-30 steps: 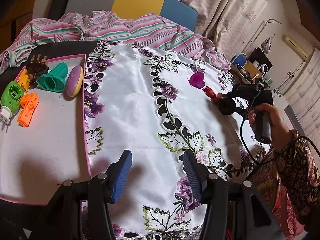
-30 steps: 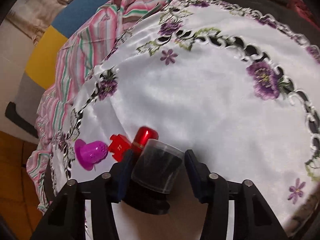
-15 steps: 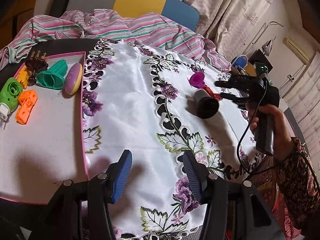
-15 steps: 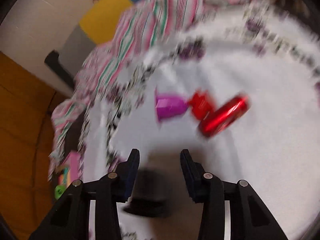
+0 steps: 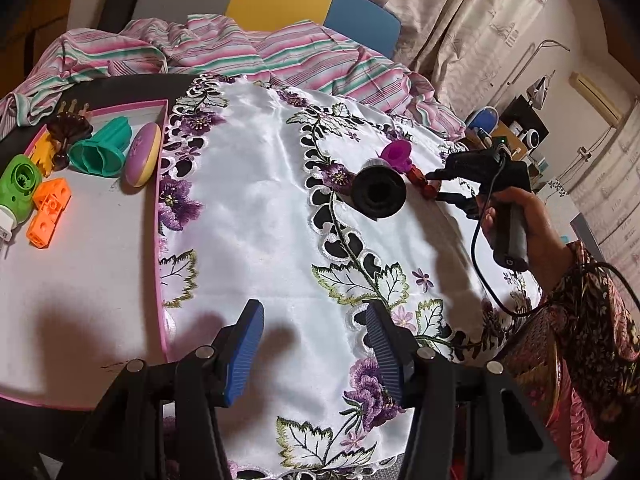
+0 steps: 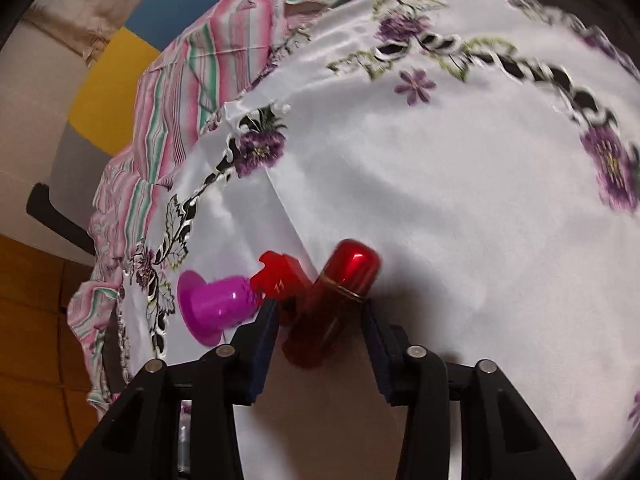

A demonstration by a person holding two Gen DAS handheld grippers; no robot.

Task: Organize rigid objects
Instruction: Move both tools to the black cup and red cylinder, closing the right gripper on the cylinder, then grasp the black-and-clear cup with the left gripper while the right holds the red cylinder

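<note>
Edges and clearance: the white embroidered cloth (image 5: pixel 260 208) has a wide bare stretch between the pink-rimmed tray (image 5: pixel 162 216) on its left edge and the object cluster at far right. The left gripper (image 5: pixel 316 344) hovers over the near part of that stretch, fingers spread, nothing between them.

Right gripper (image 6: pixel 318 316): the red metallic cylinder (image 6: pixel 336 300) lies between its fingers; the jaws have just been closing, yet a gap shows on the left side, so no firm pinch is seen. The red block (image 6: pixel 280 276) and the magenta cup (image 6: pixel 216 304) lie just left of the left finger.

Change: a second ago the black cylindrical container (image 5: pixel 378 194) sat between the right gripper's fingers; it now lies on its side on the cloth, free, nearer the middle.

Tray holds a green item (image 5: pixel 18 184), orange blocks (image 5: pixel 48 212), a teal cup (image 5: pixel 102 152) and a lilac oval (image 5: pixel 144 154).

Room: striped fabric (image 5: pixel 280 56) behind the table, curtains beyond.
</note>
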